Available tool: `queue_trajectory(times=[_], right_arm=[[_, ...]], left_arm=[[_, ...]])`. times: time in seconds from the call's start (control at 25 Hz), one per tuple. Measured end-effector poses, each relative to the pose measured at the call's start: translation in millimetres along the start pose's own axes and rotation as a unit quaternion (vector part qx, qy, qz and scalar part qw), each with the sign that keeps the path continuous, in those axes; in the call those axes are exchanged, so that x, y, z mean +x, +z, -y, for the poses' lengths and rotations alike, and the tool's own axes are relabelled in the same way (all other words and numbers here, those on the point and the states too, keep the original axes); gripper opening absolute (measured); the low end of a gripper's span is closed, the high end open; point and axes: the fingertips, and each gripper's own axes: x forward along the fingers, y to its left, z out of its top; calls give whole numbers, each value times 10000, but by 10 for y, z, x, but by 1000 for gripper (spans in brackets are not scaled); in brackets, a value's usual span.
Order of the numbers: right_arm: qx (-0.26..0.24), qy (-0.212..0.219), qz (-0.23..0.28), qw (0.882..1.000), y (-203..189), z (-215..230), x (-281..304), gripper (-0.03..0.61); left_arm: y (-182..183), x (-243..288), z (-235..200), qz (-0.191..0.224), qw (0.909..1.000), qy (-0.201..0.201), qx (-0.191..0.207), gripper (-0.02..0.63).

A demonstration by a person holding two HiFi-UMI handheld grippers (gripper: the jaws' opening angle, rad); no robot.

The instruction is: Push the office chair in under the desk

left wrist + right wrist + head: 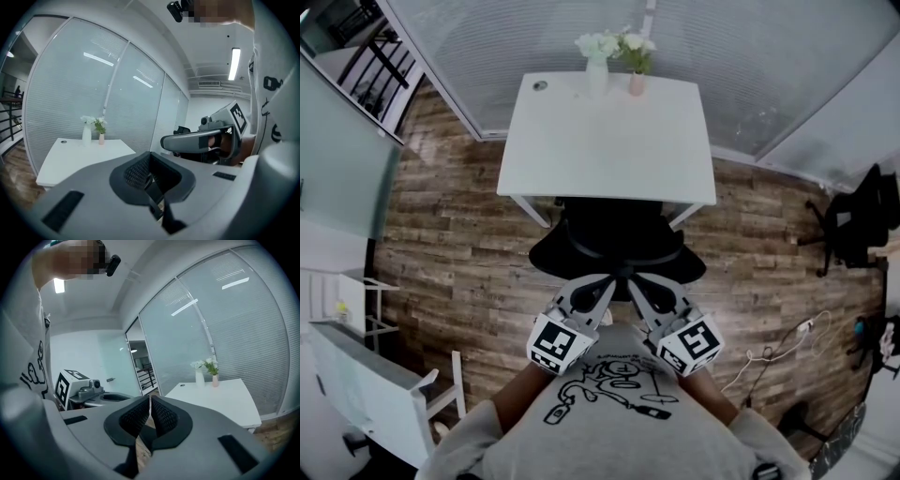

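A black office chair (614, 239) stands at the near edge of the white desk (609, 141), its seat partly under the top and its back toward me. My left gripper (602, 284) and right gripper (636, 281) sit side by side at the top of the chair back, tips angled toward each other. I cannot tell whether they touch it. In the left gripper view the left gripper (152, 180) has its jaws shut with nothing between them. In the right gripper view the right gripper (149, 417) is shut too, pads almost meeting. The chair is hidden in both gripper views.
A white vase of flowers (597, 56) and a small pink pot (636, 67) stand at the desk's far edge, against a glass wall with blinds. Another black chair (853, 225) and floor cables (778, 347) are at the right. White furniture (375, 394) is at the left.
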Motion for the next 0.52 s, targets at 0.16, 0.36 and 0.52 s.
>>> queue_trajectory(times=[0.16,0.36,0.52], right_arm=[[-48,-16,-7,10000,3,-34,-23,41],[-137,-23,-6,9999,14,-75,-30,41],[-184,-35,-6,9998,12,-108,-35,41]], left_arm=[[3,-30,22,5,10000,-1,-16,2],[-3,-78,29,-9,10000,14,13,2],[-19,-115,26,-19,10000,37,20,2]])
